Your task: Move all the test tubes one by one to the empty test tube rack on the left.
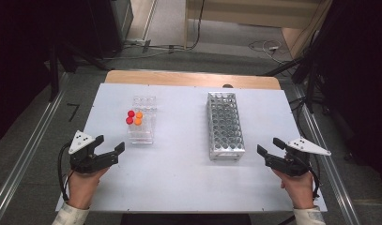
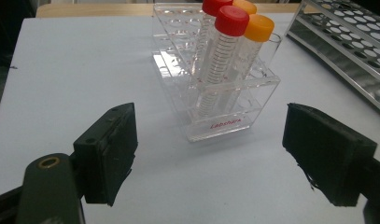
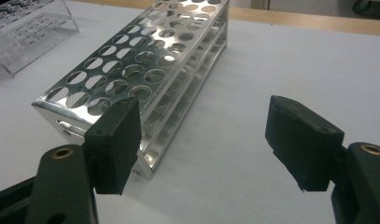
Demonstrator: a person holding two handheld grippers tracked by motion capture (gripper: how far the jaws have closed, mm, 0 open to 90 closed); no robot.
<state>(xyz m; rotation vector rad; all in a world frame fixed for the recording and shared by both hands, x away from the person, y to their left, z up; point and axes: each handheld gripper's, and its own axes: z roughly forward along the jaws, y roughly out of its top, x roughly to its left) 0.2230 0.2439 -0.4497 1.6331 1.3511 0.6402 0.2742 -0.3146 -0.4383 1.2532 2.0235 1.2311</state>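
Jaws on my left gripper (image 2: 208, 154) stand wide and empty, aimed at the four tubes (image 2: 225, 51) upright in the clear rack (image 2: 225, 123) just ahead. My right gripper (image 3: 204, 144) gapes too, holding nothing, beside the metal rack (image 3: 145, 60). I judge the transfer not yet begun: no tube lifted, the metal rack holds none.

On the worktop (image 1: 179, 187), a clear rack (image 1: 142, 133) is placed left of centre and a metal rack (image 1: 225, 126) right of centre, well apart. Four capped tubes (image 1: 134, 117) are held upright in the clear rack's middle holes. The left gripper (image 1: 110, 149) is positioned near the clear rack's near end, the right gripper (image 1: 268, 149) near the metal rack's.
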